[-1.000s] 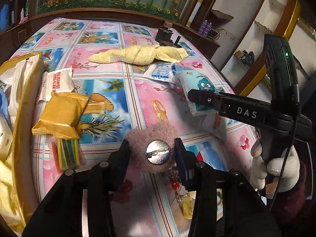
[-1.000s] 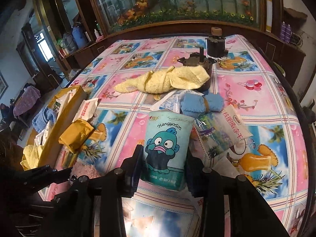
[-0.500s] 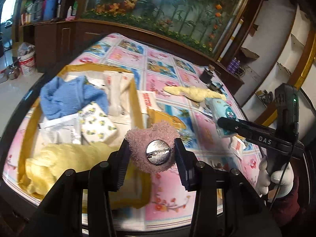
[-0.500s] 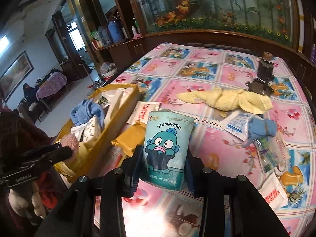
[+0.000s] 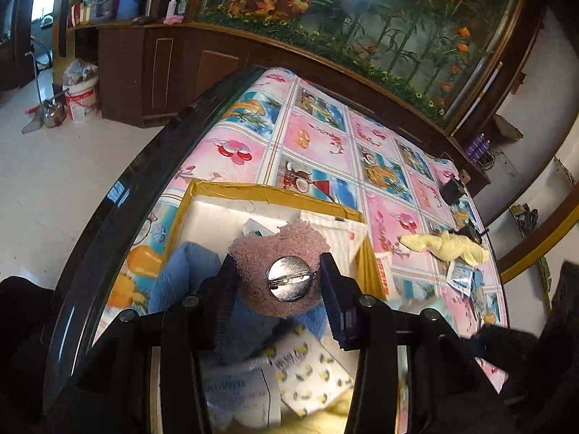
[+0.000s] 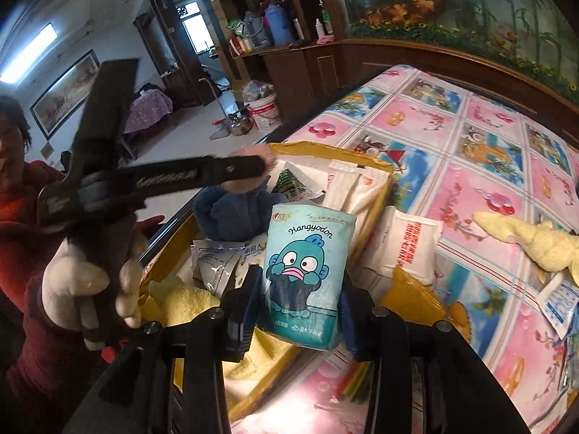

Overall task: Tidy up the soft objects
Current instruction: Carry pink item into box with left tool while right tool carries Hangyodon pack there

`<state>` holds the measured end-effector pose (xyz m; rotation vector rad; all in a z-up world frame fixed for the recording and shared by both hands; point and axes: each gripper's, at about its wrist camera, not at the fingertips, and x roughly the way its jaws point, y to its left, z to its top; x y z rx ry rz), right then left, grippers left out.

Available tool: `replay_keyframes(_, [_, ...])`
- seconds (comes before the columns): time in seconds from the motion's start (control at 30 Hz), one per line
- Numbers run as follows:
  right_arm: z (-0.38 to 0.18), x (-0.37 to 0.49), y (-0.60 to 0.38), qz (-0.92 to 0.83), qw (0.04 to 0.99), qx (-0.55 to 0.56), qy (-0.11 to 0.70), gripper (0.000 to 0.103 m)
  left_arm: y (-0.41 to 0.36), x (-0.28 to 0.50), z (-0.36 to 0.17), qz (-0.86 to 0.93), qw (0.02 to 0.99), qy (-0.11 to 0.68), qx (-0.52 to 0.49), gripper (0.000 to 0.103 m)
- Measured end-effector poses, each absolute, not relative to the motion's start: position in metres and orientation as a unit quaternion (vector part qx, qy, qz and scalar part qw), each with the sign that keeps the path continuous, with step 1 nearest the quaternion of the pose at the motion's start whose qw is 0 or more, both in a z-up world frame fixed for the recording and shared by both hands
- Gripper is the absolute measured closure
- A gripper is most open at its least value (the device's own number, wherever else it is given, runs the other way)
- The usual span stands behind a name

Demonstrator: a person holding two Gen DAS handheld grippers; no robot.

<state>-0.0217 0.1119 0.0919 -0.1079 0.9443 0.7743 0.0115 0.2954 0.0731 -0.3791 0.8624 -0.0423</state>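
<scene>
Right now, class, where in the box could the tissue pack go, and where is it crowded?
Free: the white floor at the box's far end, beyond the blue towel. Crowded: the near end, with packets and yellow towel. Beyond the box, the tablecloth is bare.

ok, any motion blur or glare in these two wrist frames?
Left wrist: pink plush brooch sharp, glint on its metal back; the right gripper at the right edge is smeared. Right wrist: tissue pack crisp, left gripper blurred, window blown out.
</scene>
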Motion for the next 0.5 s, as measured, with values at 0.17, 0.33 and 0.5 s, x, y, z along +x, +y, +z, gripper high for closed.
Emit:
replay_keyframes(0.17, [0.074, -0.014, 0.14, 0.362, 0.809, -0.081, 0.456, 0.063, 0.313, 0.041, 0.05, 0.004, 0.876, 0.437, -0.205, 0.06])
replay_keyframes(0.33, [0.058, -0.003, 0.155, 0.35, 0.807, -0.098, 0.466, 0.054, 0.318, 0.043, 0.042, 0.001, 0.87, 0.443, -0.217, 0.049])
replay_keyframes(0.5, [0.057, -0.005, 0.153, 0.341, 0.816, -0.107, 0.455, 0.045, 0.31, 0.028, 0.059, 0.006, 0.883, 0.428, -0.193, 0.039])
